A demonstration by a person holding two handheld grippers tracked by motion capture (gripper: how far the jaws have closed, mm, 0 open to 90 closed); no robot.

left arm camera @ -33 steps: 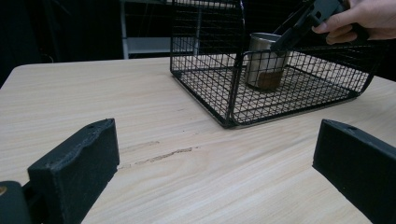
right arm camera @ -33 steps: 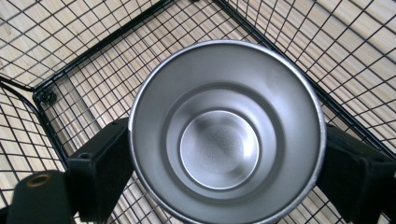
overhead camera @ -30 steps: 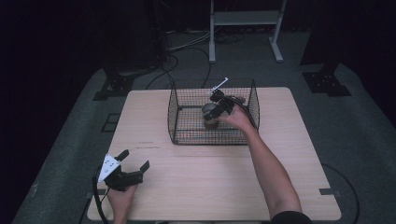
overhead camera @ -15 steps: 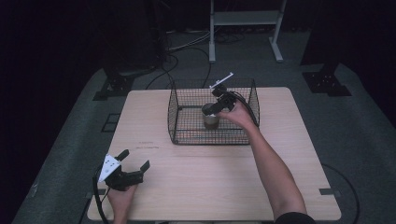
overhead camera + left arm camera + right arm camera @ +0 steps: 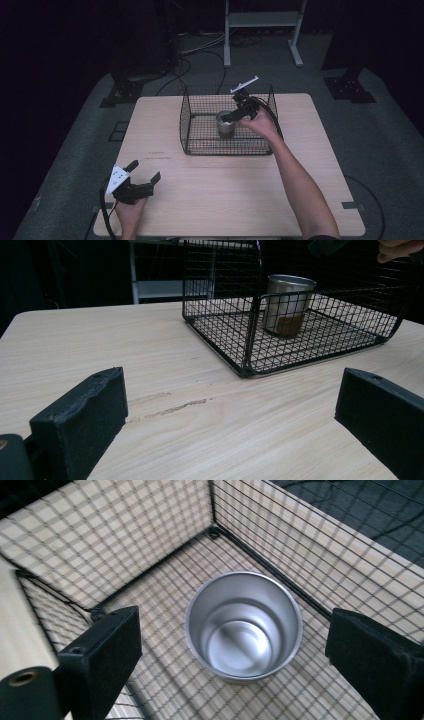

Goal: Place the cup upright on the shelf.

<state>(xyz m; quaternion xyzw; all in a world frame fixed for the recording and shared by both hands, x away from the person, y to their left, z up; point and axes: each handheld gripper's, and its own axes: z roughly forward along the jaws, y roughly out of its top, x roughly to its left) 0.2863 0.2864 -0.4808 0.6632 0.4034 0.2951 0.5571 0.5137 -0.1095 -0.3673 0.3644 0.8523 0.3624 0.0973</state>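
Nearest you, your left gripper (image 5: 145, 181) rests at the table's (image 5: 225, 200) front left corner, jaws wide apart and empty, well away from the work. Farther out, your right gripper (image 5: 235, 115) hangs over the basket (image 5: 186, 125); its jaws have just been opening and hold nothing. The cup (image 5: 243, 625) stands upright on the basket floor, directly below and between those jaws, mouth up.

Cup (image 5: 226, 124) stands upright inside basket (image 5: 200, 146) on table (image 5: 225, 195).
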